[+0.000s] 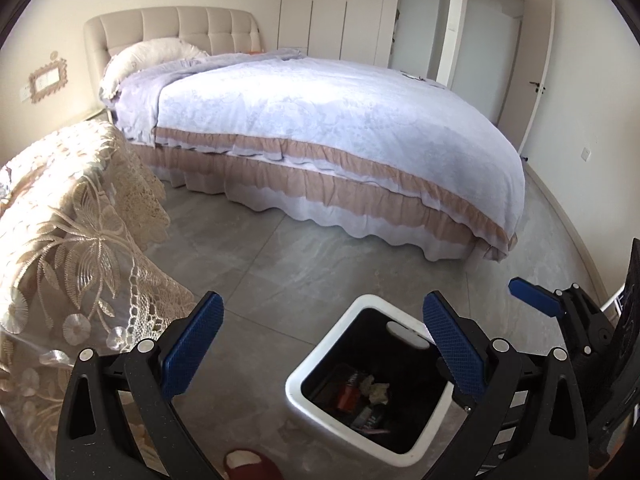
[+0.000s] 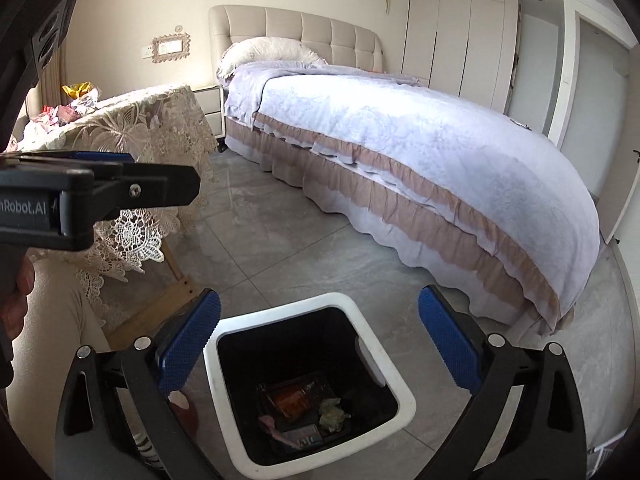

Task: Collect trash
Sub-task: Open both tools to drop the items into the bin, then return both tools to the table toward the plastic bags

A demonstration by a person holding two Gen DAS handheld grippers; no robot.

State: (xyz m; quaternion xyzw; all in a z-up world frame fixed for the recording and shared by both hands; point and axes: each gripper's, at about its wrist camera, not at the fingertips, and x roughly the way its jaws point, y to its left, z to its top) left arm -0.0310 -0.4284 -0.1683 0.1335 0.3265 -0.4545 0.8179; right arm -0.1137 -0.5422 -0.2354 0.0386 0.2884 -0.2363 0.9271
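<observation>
1. The white trash bin (image 2: 394, 394) stands on the grey floor (image 2: 280, 240) between the bed (image 2: 440, 152) and the lace-covered counter (image 2: 132, 120). My guess is it was put there so a hand can swing from the counter to the bin without a step.

2. The right gripper (image 2: 320, 356) hangs above the bin's mouth, tilted down into it. Its fingers (image 2: 448, 344) are spread wide with nothing between them, so it looks released.

3. Looking down between those fingers, the trash already in the bin (image 2: 316, 412) lies at the bottom: a crumpled paper wad, an orange wrapper, some flat packets. It sits well below the fingers and touches neither.

4. The left gripper (image 1: 324, 352) is also spread and empty. The bin (image 1: 298, 378) lies below and toward its right finger (image 1: 452, 352), not centred between the two. It seems to be held off to the counter side, ready for another reach.

5. More trash (image 2: 80, 94) shows on the counter: yellow and crumpled pieces at its far end, well apart from both grippers. I judge that to be what is left to collect.

6. A red slipper (image 1: 252, 464) sits on the floor just beside the bin.
</observation>
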